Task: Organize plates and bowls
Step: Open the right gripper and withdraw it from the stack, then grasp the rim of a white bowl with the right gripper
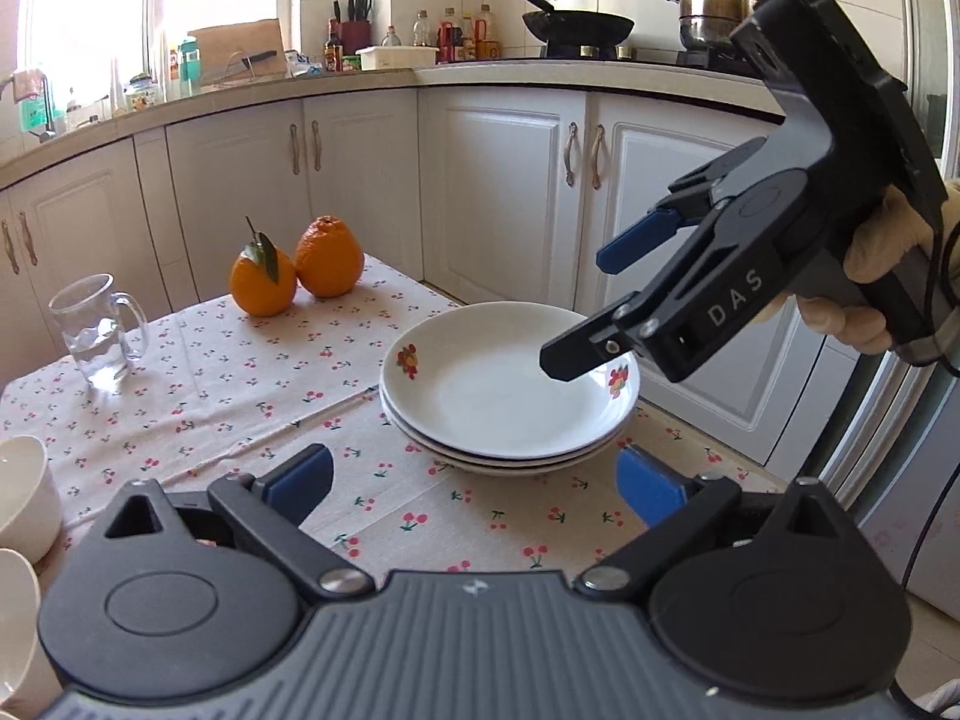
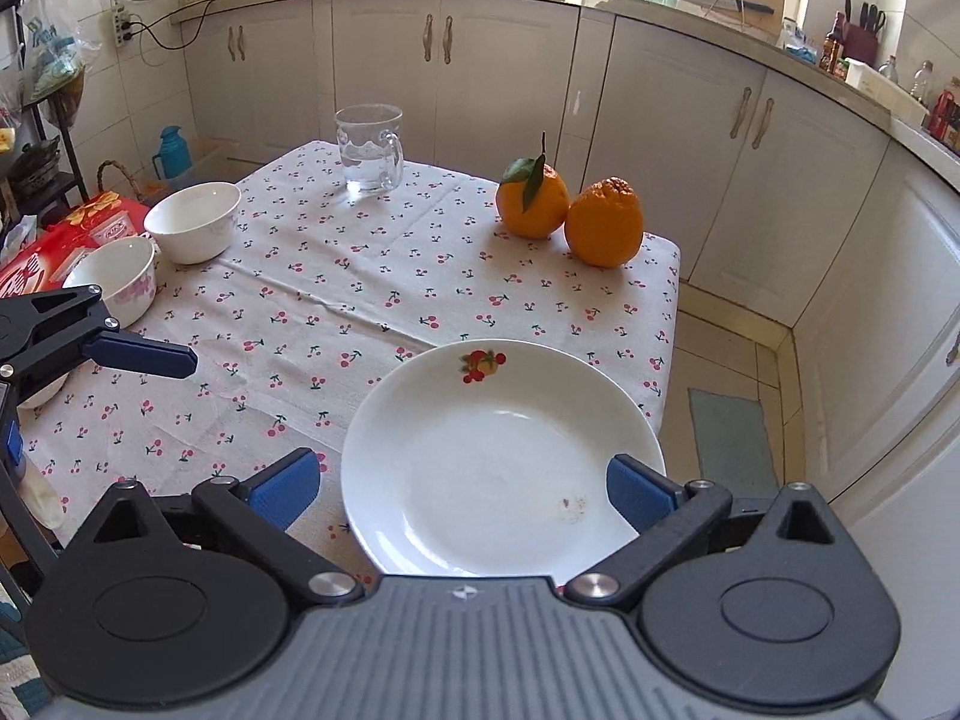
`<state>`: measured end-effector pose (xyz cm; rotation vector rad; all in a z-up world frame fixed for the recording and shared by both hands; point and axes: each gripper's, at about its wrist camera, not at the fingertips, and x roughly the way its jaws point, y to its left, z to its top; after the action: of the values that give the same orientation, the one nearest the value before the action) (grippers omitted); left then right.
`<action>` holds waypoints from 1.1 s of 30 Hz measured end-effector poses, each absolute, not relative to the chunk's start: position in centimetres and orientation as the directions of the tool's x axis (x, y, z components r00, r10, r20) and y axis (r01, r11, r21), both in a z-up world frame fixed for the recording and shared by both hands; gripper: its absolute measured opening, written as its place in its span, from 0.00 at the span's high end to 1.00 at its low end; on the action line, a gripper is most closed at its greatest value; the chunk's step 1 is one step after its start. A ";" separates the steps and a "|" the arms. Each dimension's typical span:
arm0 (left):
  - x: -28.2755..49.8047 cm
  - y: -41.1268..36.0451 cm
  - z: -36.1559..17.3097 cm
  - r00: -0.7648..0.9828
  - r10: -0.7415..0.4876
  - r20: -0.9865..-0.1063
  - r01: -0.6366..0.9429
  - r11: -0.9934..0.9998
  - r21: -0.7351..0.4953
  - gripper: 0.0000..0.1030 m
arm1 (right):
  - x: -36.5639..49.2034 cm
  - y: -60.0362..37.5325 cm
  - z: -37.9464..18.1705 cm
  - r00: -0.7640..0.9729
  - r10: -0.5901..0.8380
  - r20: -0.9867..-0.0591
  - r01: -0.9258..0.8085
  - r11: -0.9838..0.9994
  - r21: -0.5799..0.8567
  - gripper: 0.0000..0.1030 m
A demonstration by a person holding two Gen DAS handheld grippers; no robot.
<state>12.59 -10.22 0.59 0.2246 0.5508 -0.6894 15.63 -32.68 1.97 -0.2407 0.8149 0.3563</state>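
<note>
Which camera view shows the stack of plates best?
The left wrist view: the stack of plates shows its layered rims from the side. The right wrist view looks down into the top plate only, hiding those beneath.

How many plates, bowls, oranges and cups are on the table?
Plates: 3, stacked
Bowls: 2
Oranges: 2
Glass mug: 1
Total: 8
</note>
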 end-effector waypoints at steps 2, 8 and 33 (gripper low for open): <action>11.9 -9.2 0.8 0.654 -0.524 -0.545 0.645 0.763 0.041 0.02 | 14.7 -31.4 2.1 0.652 0.198 -0.732 -0.380 0.921 -0.089 0.00; 10.0 -5.3 0.8 0.682 -0.488 -0.544 0.604 0.796 0.042 0.02 | 12.1 -27.5 1.7 0.702 0.139 -0.699 -0.334 0.930 -0.151 0.00; 3.3 10.1 -0.9 0.781 -0.257 -0.569 0.356 0.932 0.067 0.02 | 10.3 -11.6 0.8 0.650 0.368 -0.665 -0.531 0.846 -0.050 0.00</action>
<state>3.33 10.07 -0.86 0.1750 0.5881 -0.3326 10.32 -11.63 0.80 -0.2498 0.6950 0.5166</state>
